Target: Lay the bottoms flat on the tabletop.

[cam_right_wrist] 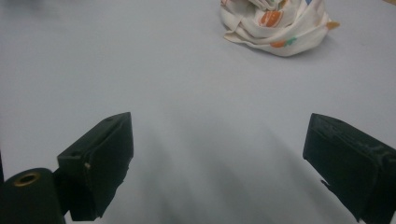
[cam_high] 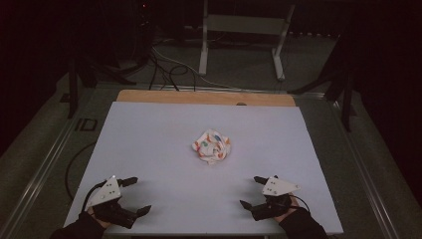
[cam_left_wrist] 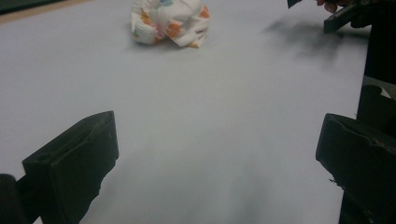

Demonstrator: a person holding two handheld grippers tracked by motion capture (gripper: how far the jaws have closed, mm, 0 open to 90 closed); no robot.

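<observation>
A crumpled white cloth with orange and green spots (cam_high: 212, 146) lies bunched up near the middle of the pale mat (cam_high: 149, 134). It also sits at the top of the left gripper view as the cloth (cam_left_wrist: 169, 21) and at the top of the right gripper view as the cloth (cam_right_wrist: 275, 23). My left gripper (cam_high: 137, 195) rests at the mat's near left corner, jaws wide apart, nothing between them. My right gripper (cam_high: 251, 191) rests at the near right, also open and empty. Both stand well short of the cloth.
The mat covers a wooden board (cam_high: 204, 97) on the table. Beyond the far edge stand a white frame (cam_high: 244, 35) and loose cables (cam_high: 164, 67) on the floor. A dark tripod leg (cam_high: 346, 94) stands at the right.
</observation>
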